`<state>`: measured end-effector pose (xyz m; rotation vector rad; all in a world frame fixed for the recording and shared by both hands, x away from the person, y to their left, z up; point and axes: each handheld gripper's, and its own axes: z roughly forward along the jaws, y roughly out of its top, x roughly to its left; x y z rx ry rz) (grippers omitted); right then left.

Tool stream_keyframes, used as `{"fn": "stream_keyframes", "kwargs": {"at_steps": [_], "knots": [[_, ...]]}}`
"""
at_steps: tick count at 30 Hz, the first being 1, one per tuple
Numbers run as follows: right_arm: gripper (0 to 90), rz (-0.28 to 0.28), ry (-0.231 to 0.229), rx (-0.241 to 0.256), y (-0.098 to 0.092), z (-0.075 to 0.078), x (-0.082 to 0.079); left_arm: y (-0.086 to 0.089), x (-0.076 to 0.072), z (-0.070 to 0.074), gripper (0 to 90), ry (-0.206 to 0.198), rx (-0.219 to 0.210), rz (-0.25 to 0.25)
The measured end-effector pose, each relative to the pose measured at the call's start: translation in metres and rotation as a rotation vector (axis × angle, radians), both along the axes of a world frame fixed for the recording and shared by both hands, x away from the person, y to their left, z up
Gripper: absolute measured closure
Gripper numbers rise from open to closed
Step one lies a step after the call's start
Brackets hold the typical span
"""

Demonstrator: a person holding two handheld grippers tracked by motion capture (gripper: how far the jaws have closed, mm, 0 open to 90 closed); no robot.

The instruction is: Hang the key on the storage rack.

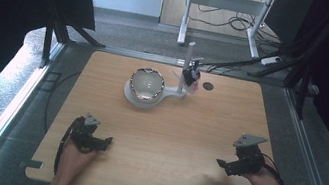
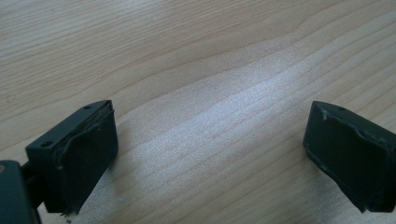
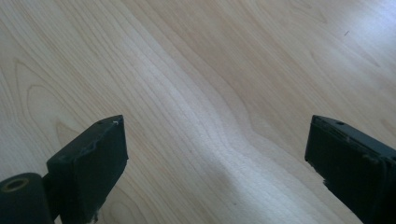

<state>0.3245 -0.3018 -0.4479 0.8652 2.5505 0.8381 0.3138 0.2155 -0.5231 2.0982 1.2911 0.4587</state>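
Jaws of both the left gripper [image 1: 106, 141] and right gripper [image 1: 222, 164] stand spread and empty over the near table [image 1: 169, 144], while the shiny bowl [image 1: 146, 83] on its white stand [image 1: 172, 93] sits well apart, probably rigid, slick and light, best pinched at the rim.

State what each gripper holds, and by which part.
Nothing: the left gripper and the right gripper stand open over the bare wooden table.

Nothing to read here

No lettering, label, brand or number is legible anywhere on the wooden table [image 1: 165, 138].
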Motion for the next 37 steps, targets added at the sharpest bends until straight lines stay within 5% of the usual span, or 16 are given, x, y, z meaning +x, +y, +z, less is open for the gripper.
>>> {"fn": "stream_keyframes", "kwargs": {"at_steps": [22, 26, 37], "knots": [[3.7, -0.021, 0.005, 0.093, 0.018, -0.067, -0.016, 0.0, 0.0, 0.0, 3.2, 0.0, 0.0, 0.0], [0.7, -0.03, 0.017, 0.145, 0.02, -0.072, -0.015, 0.0, 0.0, 0.0, 3.2, 0.0, 0.0, 0.0], [0.0, -0.058, 0.018, 0.144, 0.024, -0.073, -0.015, 0.0, -0.001, 0.0, 3.5, 0.0, 0.004, -0.001]]}}
